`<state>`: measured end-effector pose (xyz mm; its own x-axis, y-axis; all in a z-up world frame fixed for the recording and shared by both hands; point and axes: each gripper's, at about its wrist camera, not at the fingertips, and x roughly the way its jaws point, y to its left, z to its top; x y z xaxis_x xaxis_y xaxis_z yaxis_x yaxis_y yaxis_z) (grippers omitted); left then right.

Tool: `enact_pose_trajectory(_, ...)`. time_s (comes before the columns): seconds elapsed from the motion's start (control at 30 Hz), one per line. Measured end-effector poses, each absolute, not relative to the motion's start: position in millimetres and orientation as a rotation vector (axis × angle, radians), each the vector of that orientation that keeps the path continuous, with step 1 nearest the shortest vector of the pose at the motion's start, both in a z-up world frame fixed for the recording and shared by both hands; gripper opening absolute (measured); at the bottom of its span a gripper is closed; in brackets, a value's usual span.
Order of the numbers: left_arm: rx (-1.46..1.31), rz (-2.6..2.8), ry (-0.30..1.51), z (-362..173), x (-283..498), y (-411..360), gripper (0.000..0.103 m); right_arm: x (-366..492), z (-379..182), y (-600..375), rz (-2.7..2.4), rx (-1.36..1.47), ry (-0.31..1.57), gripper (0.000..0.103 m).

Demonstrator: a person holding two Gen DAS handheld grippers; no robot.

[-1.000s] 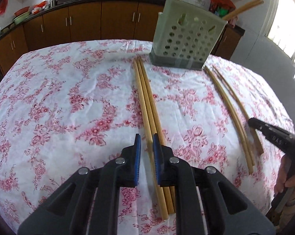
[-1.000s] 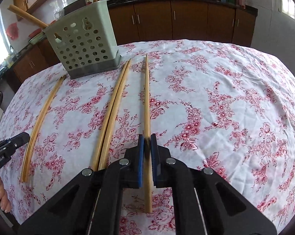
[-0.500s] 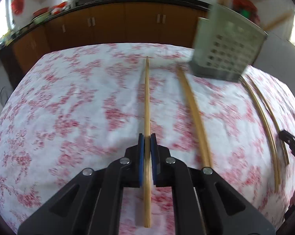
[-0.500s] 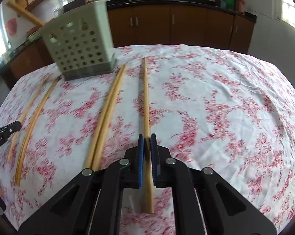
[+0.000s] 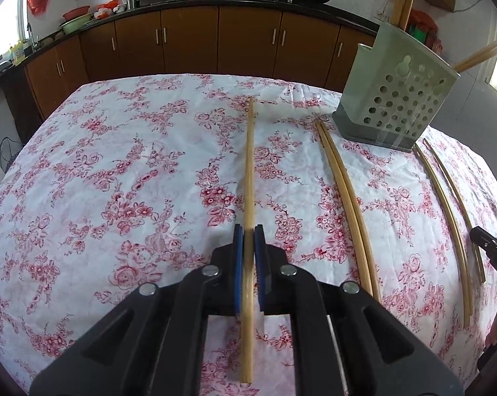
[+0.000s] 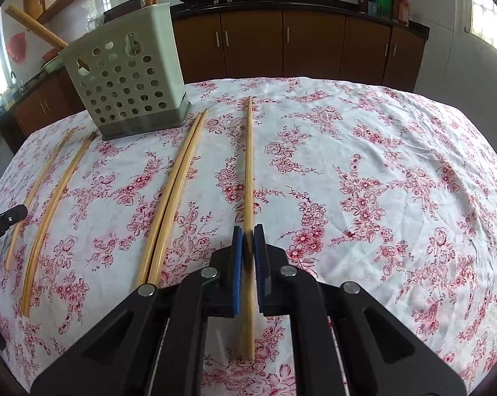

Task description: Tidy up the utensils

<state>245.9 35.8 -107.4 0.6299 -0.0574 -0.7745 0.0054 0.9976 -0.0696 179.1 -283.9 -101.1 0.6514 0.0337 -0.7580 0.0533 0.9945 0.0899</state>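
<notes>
bamboo chopstick (image 5: 248, 171) clamped in the left tool (image 5: 248, 231) over the floral worktop (image 5: 116, 181); perforated holder (image 5: 397, 99) stands behind loose pairs; right tool (image 6: 248, 231) grips another chopstick (image 6: 248, 165).

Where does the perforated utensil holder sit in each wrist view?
Left wrist: utensil holder upper right, chopsticks standing in it.
Right wrist: utensil holder upper left.
Shared landmark: the pair of chopsticks lying on the floral tablecloth, far ends beside the holder's base.
</notes>
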Motion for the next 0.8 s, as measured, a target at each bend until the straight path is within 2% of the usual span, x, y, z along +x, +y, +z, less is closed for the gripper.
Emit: enact_pose_trajectory(0.8, -0.078, -0.040, 0.888, -107.8, 244.8, 37.1, 0.010, 176.6, -101.5, -283.5, -0.012, 0.104, 0.861, 0.008)
